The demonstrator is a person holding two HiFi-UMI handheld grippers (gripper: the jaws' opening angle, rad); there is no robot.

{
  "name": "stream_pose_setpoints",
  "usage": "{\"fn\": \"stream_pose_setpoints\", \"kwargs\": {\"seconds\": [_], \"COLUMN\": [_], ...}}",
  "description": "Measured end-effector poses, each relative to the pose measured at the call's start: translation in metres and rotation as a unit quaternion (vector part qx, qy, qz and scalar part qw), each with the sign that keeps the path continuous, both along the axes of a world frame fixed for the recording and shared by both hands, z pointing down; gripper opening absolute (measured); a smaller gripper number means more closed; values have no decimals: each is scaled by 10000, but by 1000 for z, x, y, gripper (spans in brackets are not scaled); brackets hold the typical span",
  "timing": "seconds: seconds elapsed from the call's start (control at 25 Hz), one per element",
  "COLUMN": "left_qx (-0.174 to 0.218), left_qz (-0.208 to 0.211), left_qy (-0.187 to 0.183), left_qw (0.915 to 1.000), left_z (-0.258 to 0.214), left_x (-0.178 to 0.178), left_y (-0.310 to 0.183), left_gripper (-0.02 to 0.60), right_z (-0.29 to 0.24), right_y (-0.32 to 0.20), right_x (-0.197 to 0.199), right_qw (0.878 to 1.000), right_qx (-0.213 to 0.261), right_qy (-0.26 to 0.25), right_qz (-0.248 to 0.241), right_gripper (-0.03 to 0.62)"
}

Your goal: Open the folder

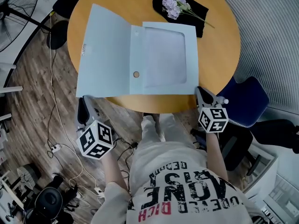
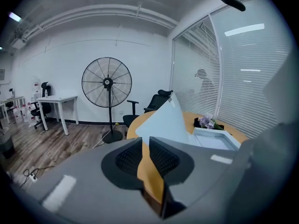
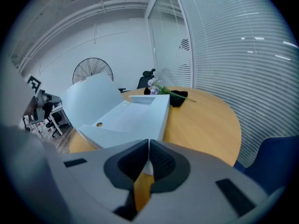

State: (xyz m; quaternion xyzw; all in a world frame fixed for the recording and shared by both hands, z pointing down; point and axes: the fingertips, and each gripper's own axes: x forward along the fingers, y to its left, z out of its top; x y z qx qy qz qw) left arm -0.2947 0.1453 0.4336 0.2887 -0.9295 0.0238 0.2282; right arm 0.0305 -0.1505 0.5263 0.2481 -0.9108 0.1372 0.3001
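Note:
The pale blue folder (image 1: 140,55) lies open on the round wooden table (image 1: 219,45). Its cover flap (image 1: 105,50) stands spread to the left, and the tray part with a clear sheet (image 1: 164,57) faces up. My left gripper (image 1: 87,101) hangs below the table's near edge, left of the folder and apart from it. Its jaws are nearly together, with only a thin slit and nothing in it (image 2: 145,141). My right gripper (image 1: 202,91) sits at the table's near right edge by the folder's corner (image 3: 154,127), jaws together (image 3: 148,143) and holding nothing.
A bunch of lilac flowers (image 1: 174,3) lies on a black cloth (image 1: 189,13) at the table's far side. A blue chair (image 1: 247,99) stands to the right. Cables and a power strip (image 1: 56,148) lie on the wooden floor to the left. A standing fan (image 2: 107,82) is beyond the table.

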Motion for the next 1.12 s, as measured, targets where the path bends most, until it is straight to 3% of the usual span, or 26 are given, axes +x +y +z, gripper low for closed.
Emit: {"fn": "stream_pose_setpoints", "kwargs": {"seconds": [0.36, 0.64, 1.12], "left_qx": [-499, -829, -1237], "left_qz": [-333, -656, -267], "left_qy": [258, 842, 1535], "left_qw": [9979, 9908, 9800], "left_z": [46, 104, 160], "left_x": [-26, -48, -39], "left_y": [12, 22, 7], "left_gripper": [34, 37, 83], "right_z": [3, 4, 2], "right_y": [-2, -3, -2], "right_x": [-1, -1, -1], "right_qw": [10000, 10000, 10000], "right_qx": [-20, -30, -46], "right_qy": [5, -15, -67], "right_qz": [-39, -64, 8], "right_gripper": [14, 14, 14]}}
